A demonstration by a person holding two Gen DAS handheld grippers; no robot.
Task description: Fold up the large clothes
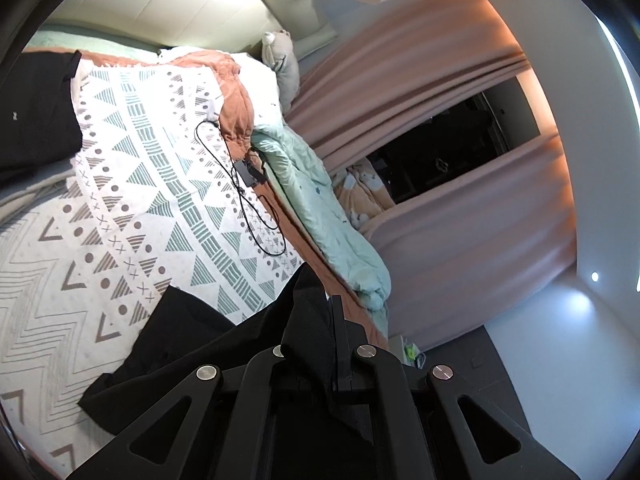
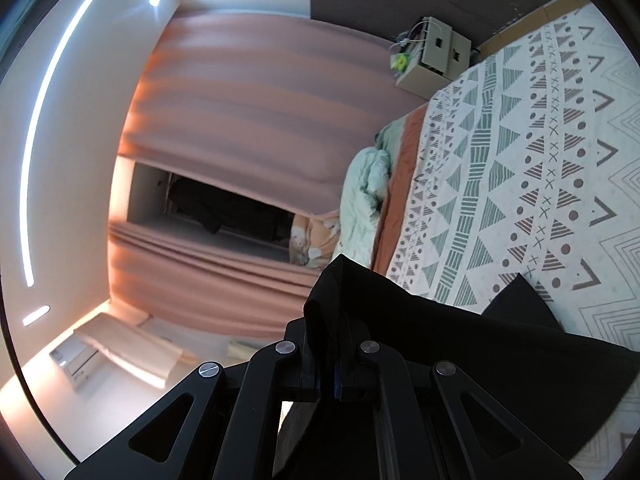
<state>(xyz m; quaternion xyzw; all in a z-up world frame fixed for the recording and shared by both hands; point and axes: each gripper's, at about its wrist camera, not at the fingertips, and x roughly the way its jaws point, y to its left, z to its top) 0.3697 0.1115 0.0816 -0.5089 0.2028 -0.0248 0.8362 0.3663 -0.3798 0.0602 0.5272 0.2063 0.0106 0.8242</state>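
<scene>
A large black garment (image 1: pixel 176 352) hangs from both grippers over a bed covered by a white patterned blanket (image 1: pixel 132 184). In the left wrist view my left gripper (image 1: pixel 326 316) is shut on a bunched edge of the black cloth, which drapes down to the left onto the blanket. In the right wrist view my right gripper (image 2: pixel 334 320) is shut on another fold of the same black garment (image 2: pixel 480 352), whose cloth spreads to the right over the patterned blanket (image 2: pixel 540 160). Another dark garment (image 1: pixel 36 108) lies at the far left edge of the bed.
A black cable with a small box (image 1: pixel 250 172) lies on the blanket. A mint quilt (image 1: pixel 320 208) is bunched along the bed's edge beside pink curtains (image 1: pixel 460 216). A grey plush toy (image 1: pixel 282 64) sits by the headboard. A beige bedside cabinet (image 2: pixel 434 58) stands by the bed.
</scene>
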